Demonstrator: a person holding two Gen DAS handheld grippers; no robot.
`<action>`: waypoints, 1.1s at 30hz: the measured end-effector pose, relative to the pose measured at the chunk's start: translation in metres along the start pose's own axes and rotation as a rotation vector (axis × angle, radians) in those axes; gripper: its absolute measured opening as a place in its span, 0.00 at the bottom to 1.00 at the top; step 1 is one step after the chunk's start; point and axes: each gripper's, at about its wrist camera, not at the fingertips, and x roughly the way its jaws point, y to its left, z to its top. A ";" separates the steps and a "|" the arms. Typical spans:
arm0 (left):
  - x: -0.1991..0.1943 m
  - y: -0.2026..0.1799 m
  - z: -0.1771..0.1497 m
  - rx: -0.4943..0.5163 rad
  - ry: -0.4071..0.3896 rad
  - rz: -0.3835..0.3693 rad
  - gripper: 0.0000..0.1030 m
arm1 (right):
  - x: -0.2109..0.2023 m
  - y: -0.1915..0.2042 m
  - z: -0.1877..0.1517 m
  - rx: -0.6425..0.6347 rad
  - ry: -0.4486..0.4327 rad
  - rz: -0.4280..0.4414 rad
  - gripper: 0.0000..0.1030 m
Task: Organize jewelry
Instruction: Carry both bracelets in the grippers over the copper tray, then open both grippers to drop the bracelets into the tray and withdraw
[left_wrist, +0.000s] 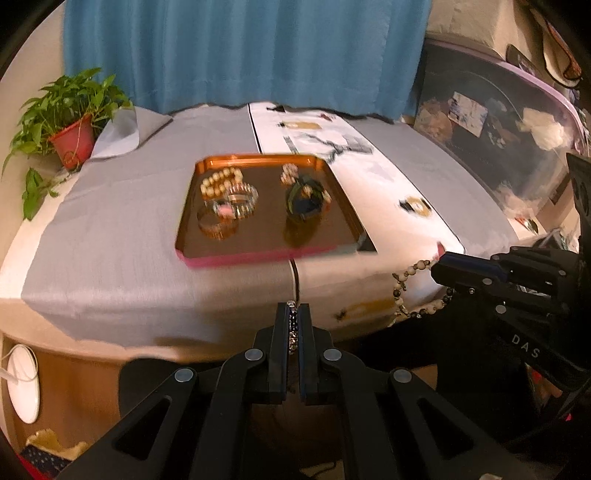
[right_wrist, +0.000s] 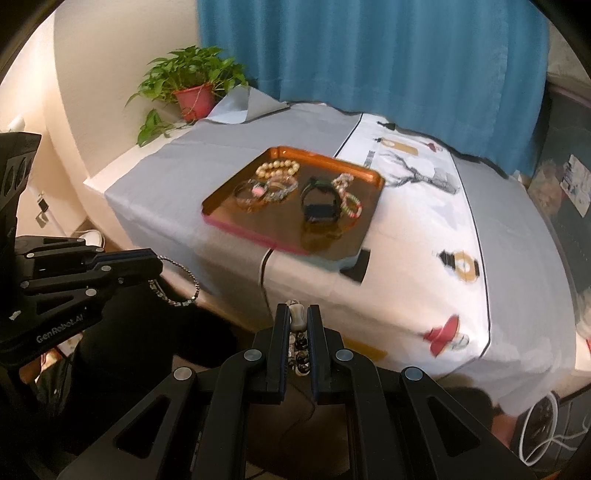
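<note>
A copper tray (left_wrist: 207, 162) (right_wrist: 221, 197) sits on the cloth-covered table and holds several bracelets: a pearl one (left_wrist: 219, 179) (right_wrist: 277, 168), clear bangles (left_wrist: 242, 199) (right_wrist: 258, 192) and a dark band (left_wrist: 306, 201) (right_wrist: 319, 203). My left gripper (left_wrist: 294, 308) (right_wrist: 159, 266) is shut on a thin silver chain bracelet (left_wrist: 293, 332) (right_wrist: 184, 291), held in front of the table's near edge. My right gripper (right_wrist: 297, 310) (left_wrist: 437, 266) is shut on a black-and-white bead bracelet (right_wrist: 300, 350) (left_wrist: 402, 291), also in front of the table edge.
A potted plant in a red pot (left_wrist: 74, 142) (right_wrist: 194, 98) stands at the table's far left corner. A blue curtain (left_wrist: 240, 51) (right_wrist: 369, 55) hangs behind. The table wears a grey cloth (left_wrist: 110, 229) with a white printed runner (right_wrist: 424, 229). Clutter lies at the right (left_wrist: 498, 129).
</note>
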 end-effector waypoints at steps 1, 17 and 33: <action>0.003 0.004 0.009 -0.003 -0.011 0.004 0.02 | 0.003 -0.002 0.006 0.001 -0.005 -0.003 0.09; 0.098 0.052 0.132 -0.029 -0.082 0.052 0.02 | 0.100 -0.063 0.138 0.035 -0.123 -0.096 0.09; 0.131 0.078 0.117 -0.090 -0.027 0.249 0.99 | 0.156 -0.061 0.122 0.055 -0.016 -0.074 0.65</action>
